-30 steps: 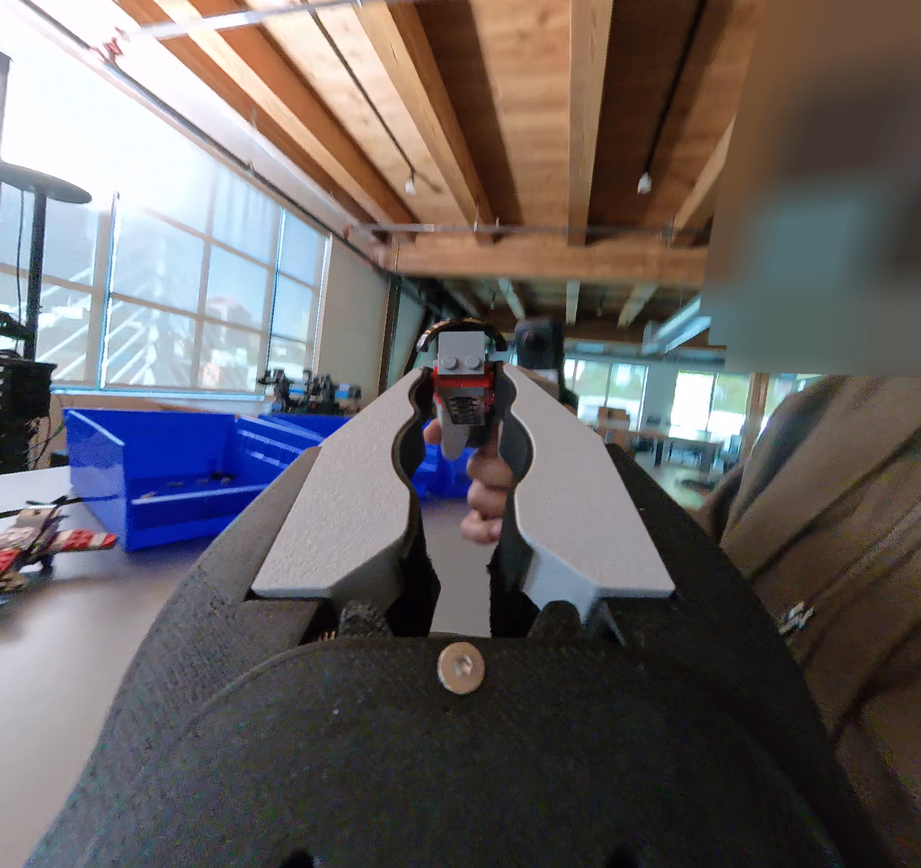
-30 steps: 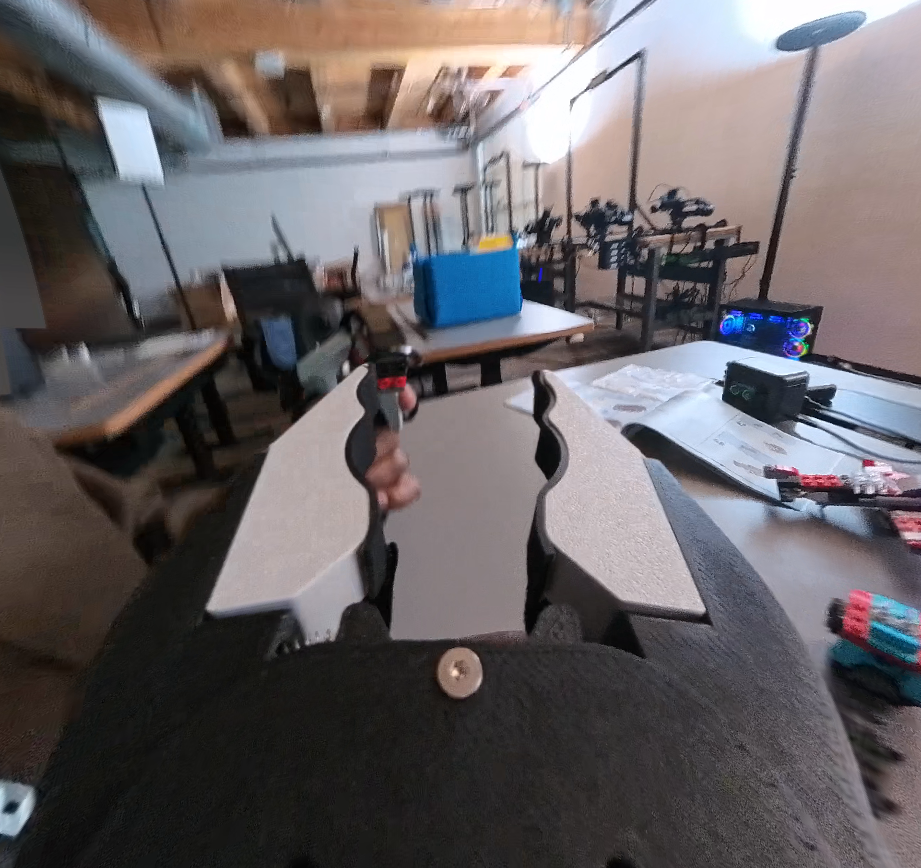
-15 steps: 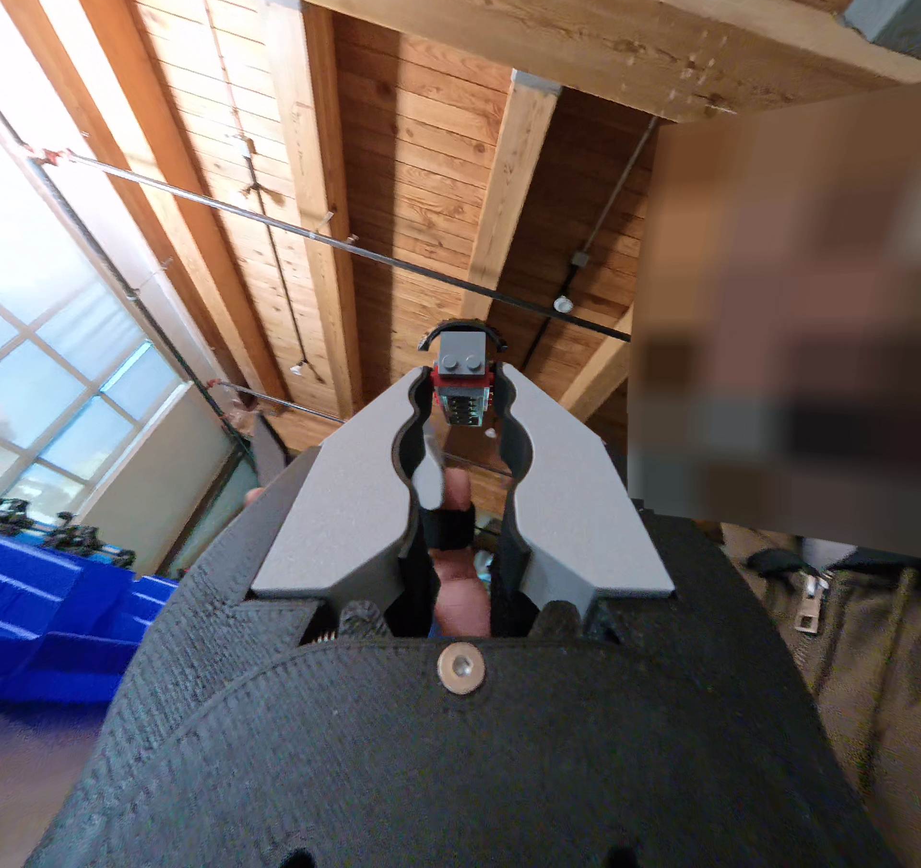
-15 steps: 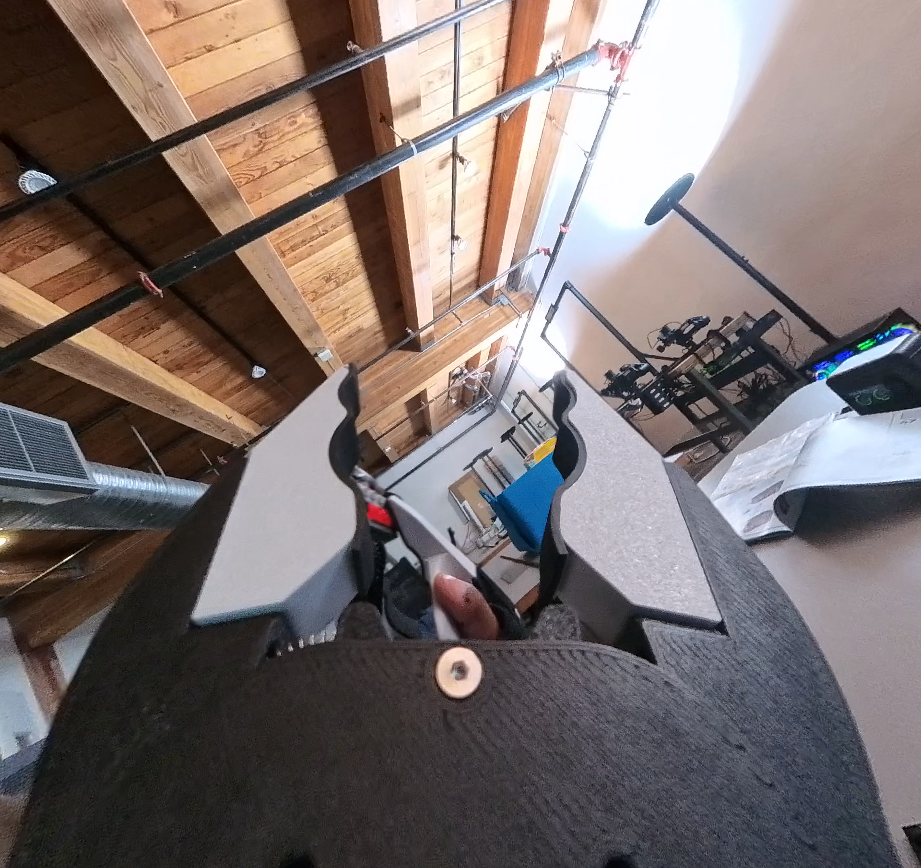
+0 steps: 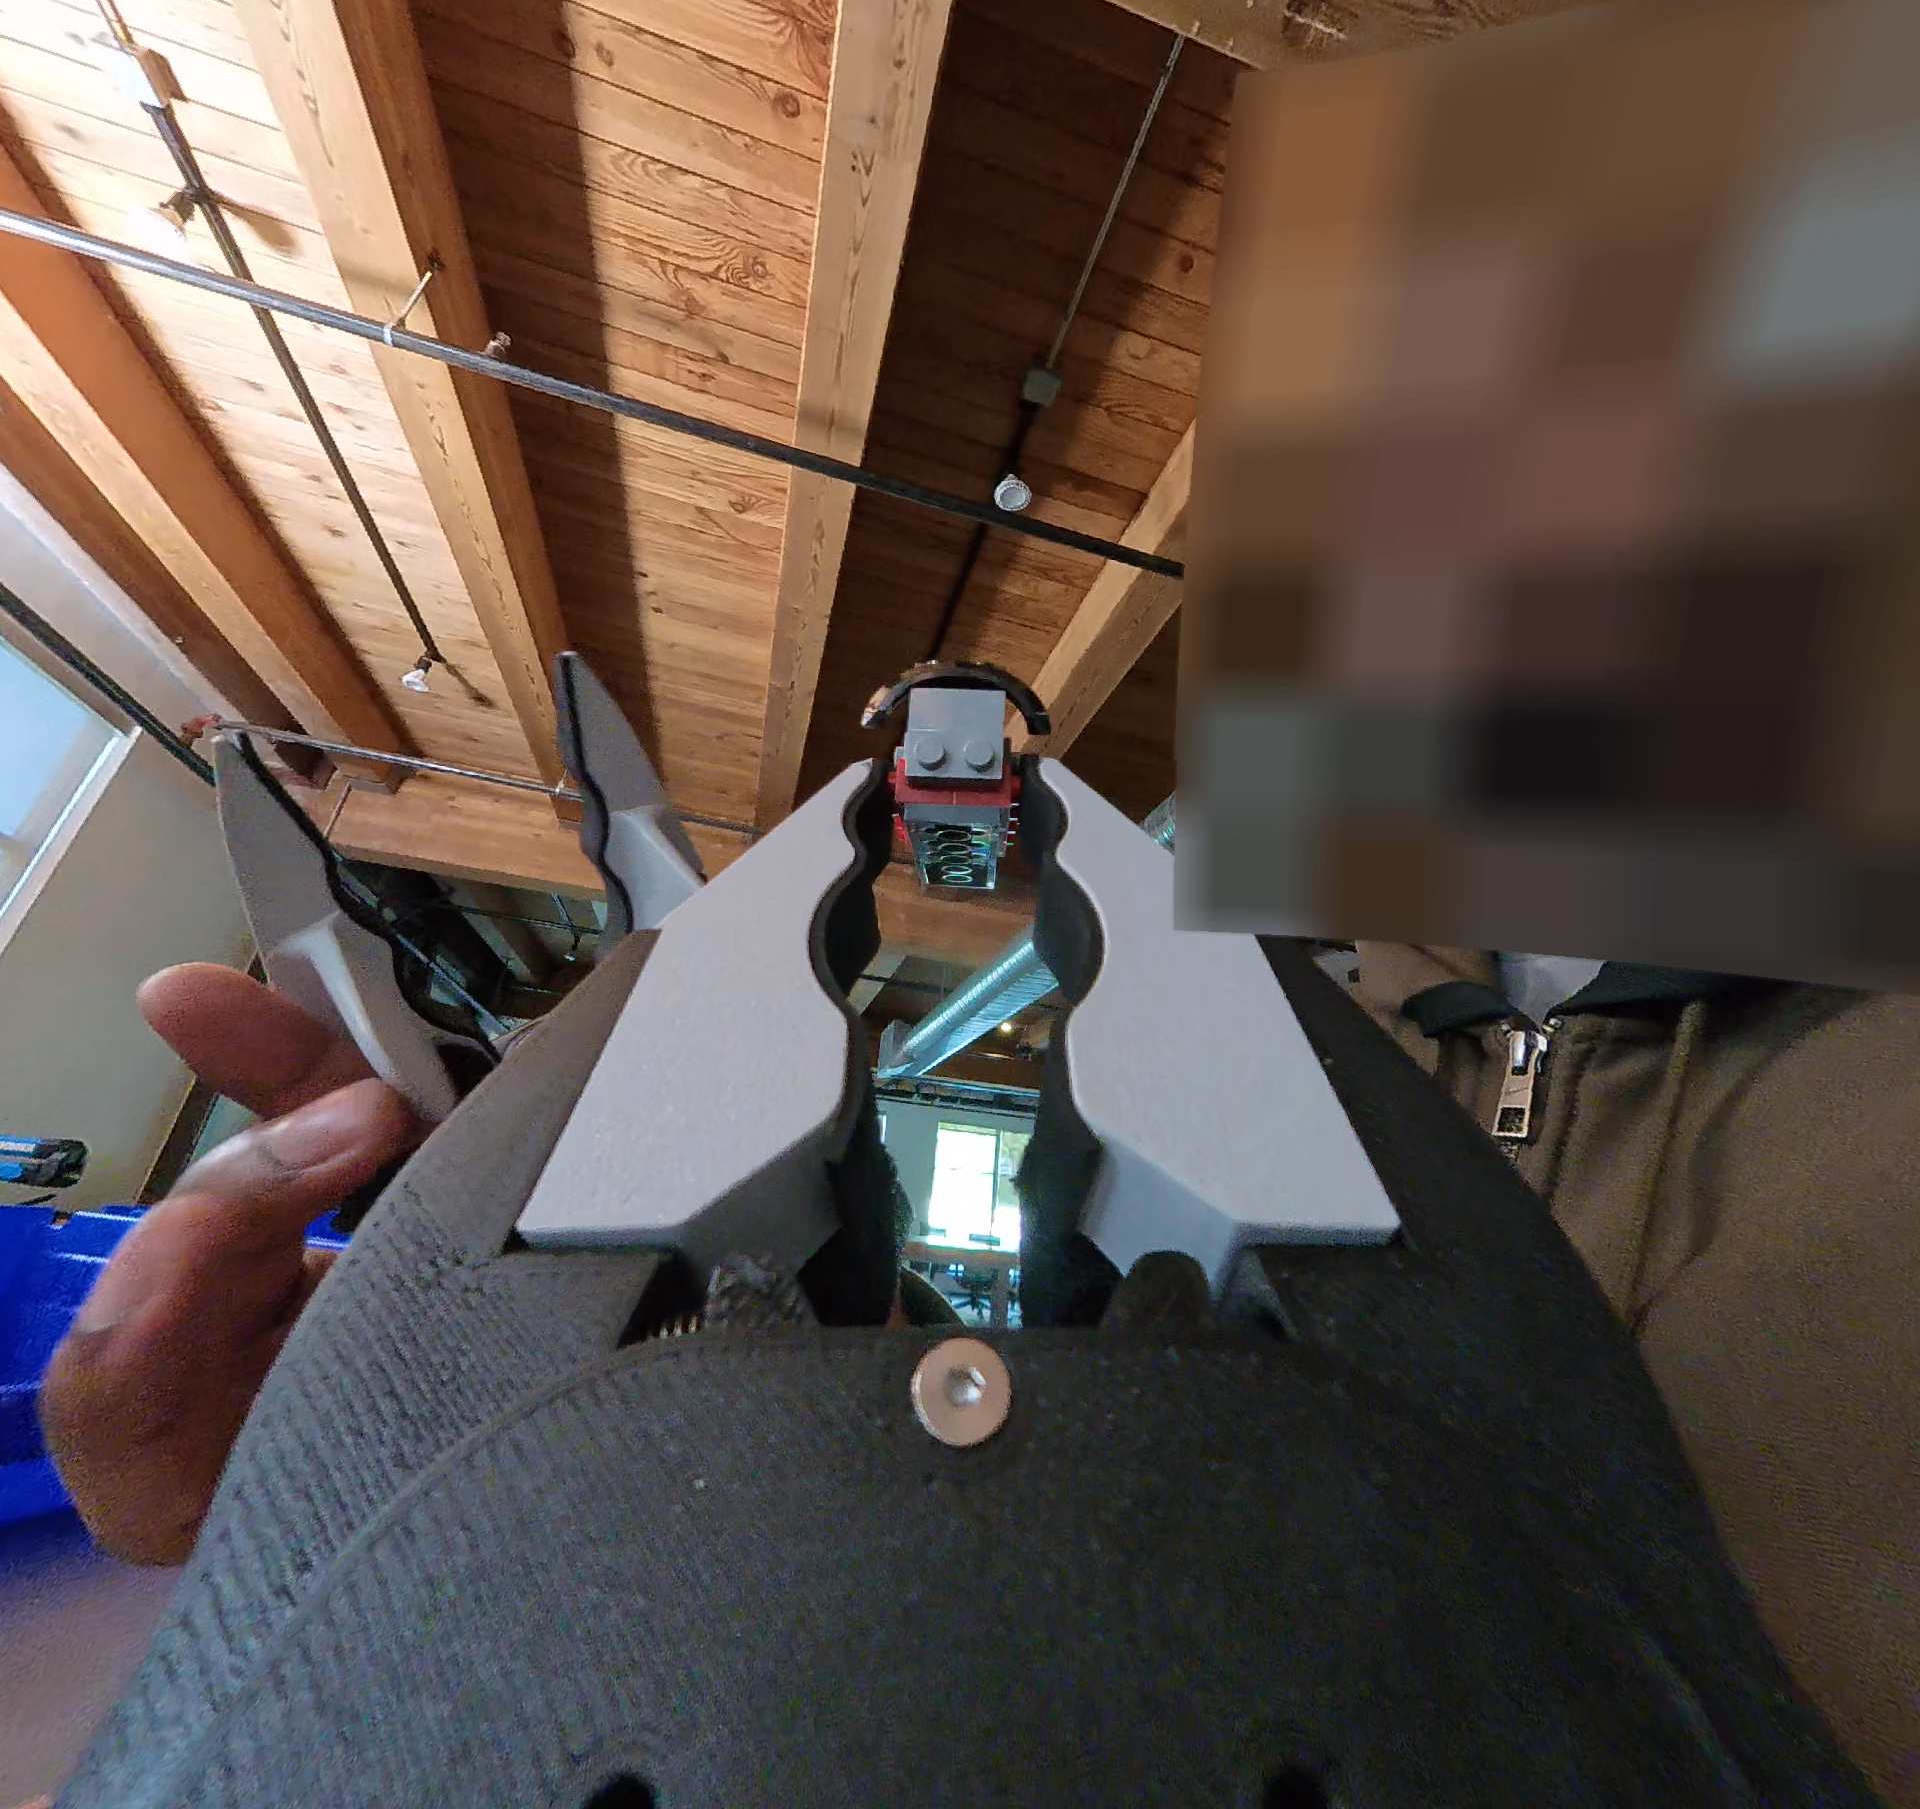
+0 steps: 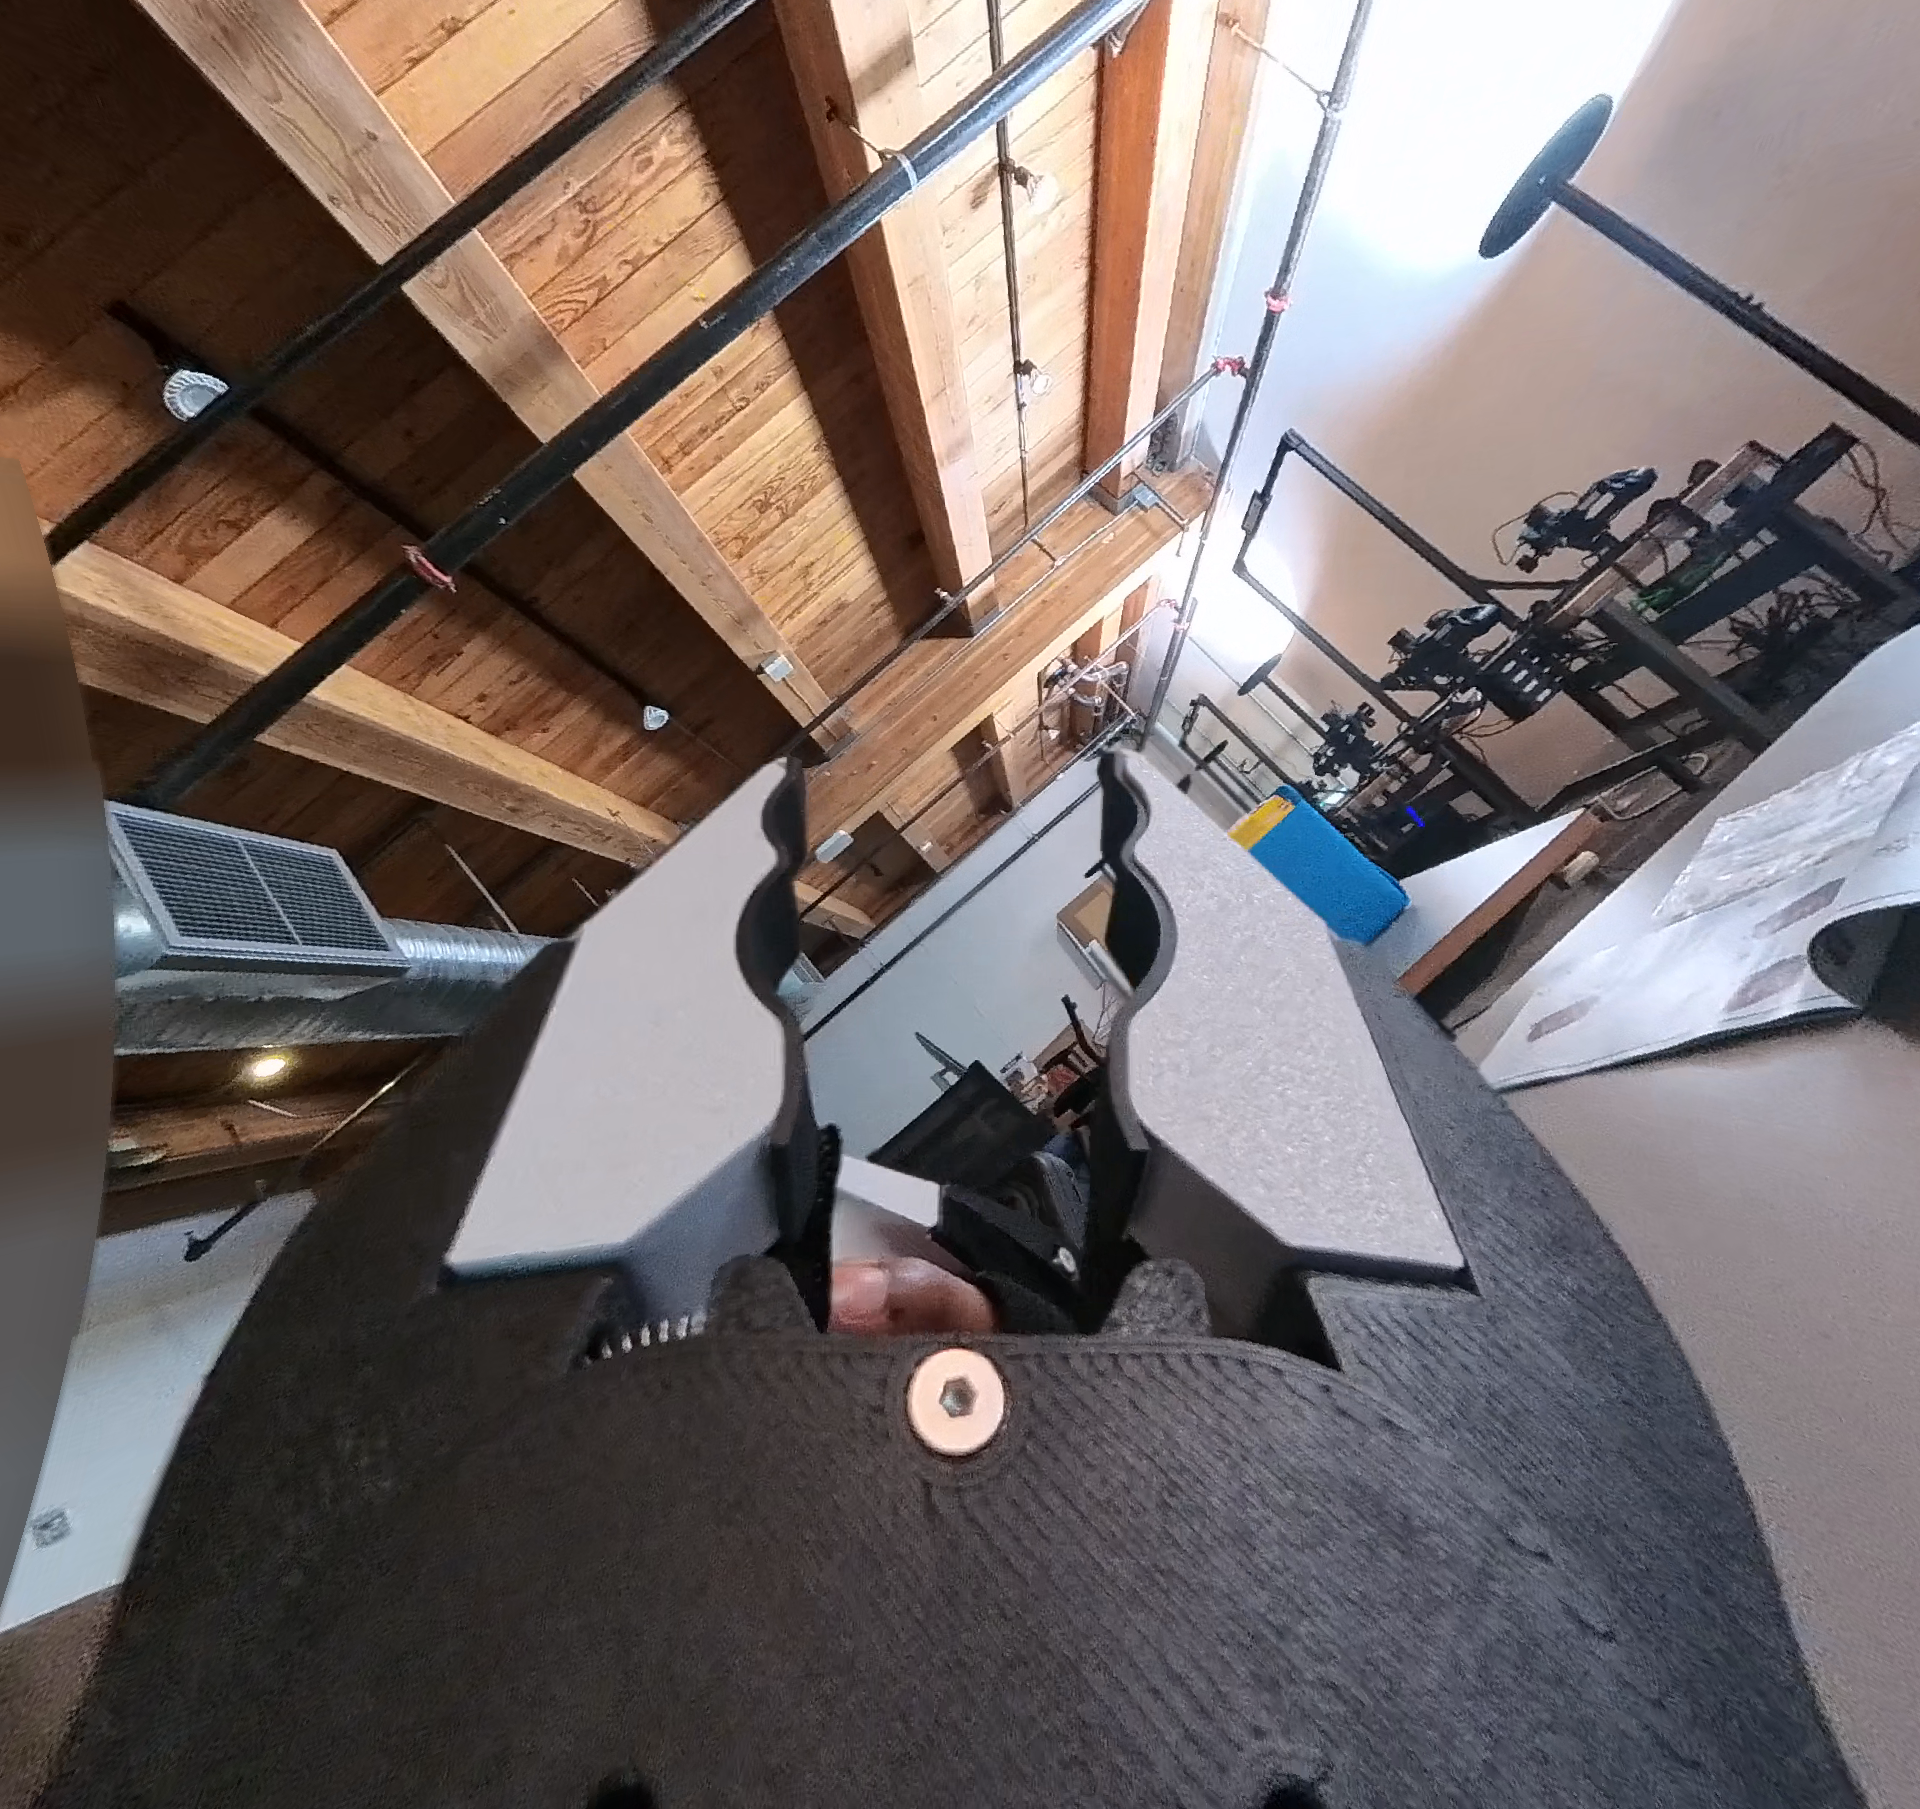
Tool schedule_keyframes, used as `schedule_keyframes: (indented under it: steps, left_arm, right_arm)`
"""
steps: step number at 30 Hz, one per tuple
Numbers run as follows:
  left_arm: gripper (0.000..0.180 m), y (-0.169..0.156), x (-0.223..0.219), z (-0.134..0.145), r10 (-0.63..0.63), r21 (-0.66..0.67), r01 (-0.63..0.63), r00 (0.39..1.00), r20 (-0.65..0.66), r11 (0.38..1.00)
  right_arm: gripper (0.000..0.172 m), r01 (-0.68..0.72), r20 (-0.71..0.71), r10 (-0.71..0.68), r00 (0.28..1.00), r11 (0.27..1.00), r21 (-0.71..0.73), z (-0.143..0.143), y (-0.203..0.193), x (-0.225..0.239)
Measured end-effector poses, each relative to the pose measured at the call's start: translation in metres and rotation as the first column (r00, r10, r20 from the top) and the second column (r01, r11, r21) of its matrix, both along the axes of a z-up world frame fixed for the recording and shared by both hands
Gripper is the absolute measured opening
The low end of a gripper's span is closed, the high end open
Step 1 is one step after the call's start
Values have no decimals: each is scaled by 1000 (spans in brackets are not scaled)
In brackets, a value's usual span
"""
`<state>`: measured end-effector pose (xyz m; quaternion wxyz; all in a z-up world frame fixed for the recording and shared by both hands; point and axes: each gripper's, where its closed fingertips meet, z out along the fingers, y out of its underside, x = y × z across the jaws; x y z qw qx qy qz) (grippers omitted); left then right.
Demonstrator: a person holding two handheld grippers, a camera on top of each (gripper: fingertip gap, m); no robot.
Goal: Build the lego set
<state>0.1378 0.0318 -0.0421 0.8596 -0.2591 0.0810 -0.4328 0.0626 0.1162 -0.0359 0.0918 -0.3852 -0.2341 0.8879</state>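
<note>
My left gripper [image 5: 951,798] points up at the wooden ceiling and is shut on a small brick assembly [image 5: 954,793]: a grey two-stud brick on top, a red plate under it, a clear piece below and a black arch behind. Both pads press its sides. My right gripper [image 6: 951,803] also points upward, and its fingers stand apart with nothing between them. It also shows in the left wrist view [image 5: 436,824], to the left of my left gripper, open, next to a person's hand [image 5: 218,1229].
A person in a brown zipped jacket [image 5: 1662,1188] is close on the right. A blue bin [image 5: 42,1344] sits at lower left. In the right wrist view an open booklet [image 6: 1704,938] lies on the grey table [image 6: 1714,1240], with a blue box [image 6: 1320,860] and equipment racks [image 6: 1558,637] beyond.
Both grippers tilted up from the table toward the ceiling. The left kept its hold on the brick assembly. The right opened wider, then narrowed somewhat, and stays empty.
</note>
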Motion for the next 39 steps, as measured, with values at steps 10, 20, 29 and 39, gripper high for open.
schedule_keyframes:
  steps: [10,20,29,39]
  left_arm:
    - [24,8,-20,-2,248,-54,-246,967,49,968]
    - [24,-9,-69,-7,555,-154,-565,825,-104,811]
    - [24,-14,-75,-11,583,-180,-609,792,-182,772]
    - [24,-15,-84,-19,611,-230,-631,776,-159,741]
  right_arm:
    - [32,129,-1,-129,992,990,60,-12,24,-7]
    - [1,268,-7,-396,918,610,746,-50,62,-13]
    - [5,-74,154,-252,955,303,950,-120,43,-22]
    - [24,-315,333,-181,926,118,942,-171,42,-21]
